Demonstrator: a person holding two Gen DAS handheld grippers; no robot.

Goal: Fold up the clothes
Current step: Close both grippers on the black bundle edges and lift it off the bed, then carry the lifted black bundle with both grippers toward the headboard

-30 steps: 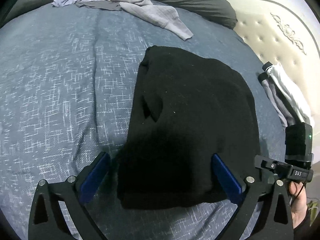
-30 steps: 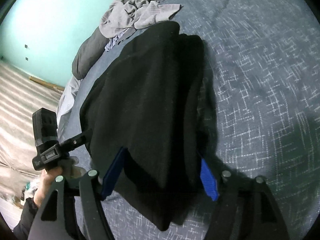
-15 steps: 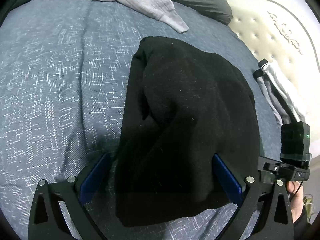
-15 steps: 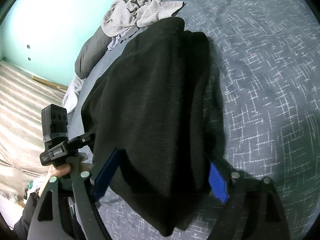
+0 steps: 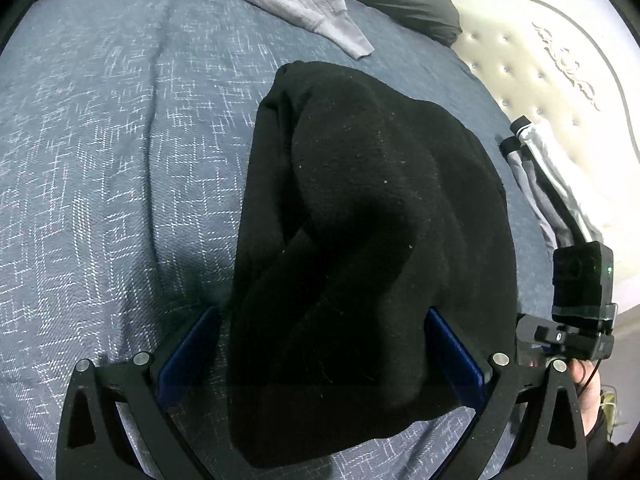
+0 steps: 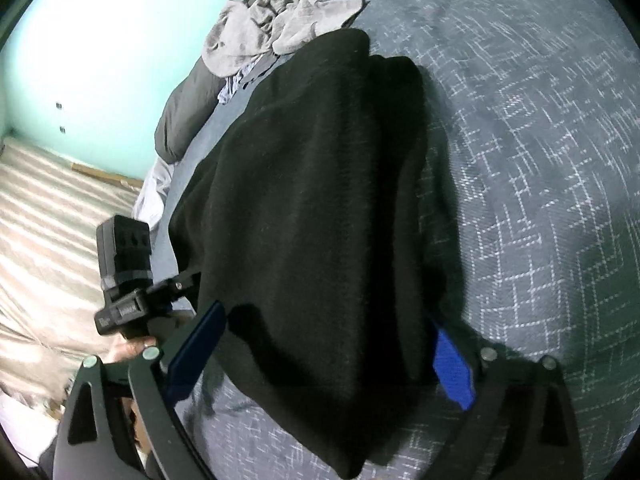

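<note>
step: letting go of folded black garment [image 5: 372, 248] on bed [image 5: 120, 160] | right gripper [image 6: 320, 356] opening, cloth between its jaws, unpinched | left gripper [image 5: 320, 352] apart, straddling near hem | next, likely: lift clear, take grey clothes [image 5: 296, 0] beyond

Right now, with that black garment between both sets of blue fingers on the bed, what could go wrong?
The black garment is folded thick and lumpy; as the right gripper opens its jaws, the top layer could slump and undo the fold. Its near edge lies between the left gripper fingers too, so pulling away carelessly might drag it. The grey clothes lie close beyond it; pushing the garment forward could tangle them.
</note>
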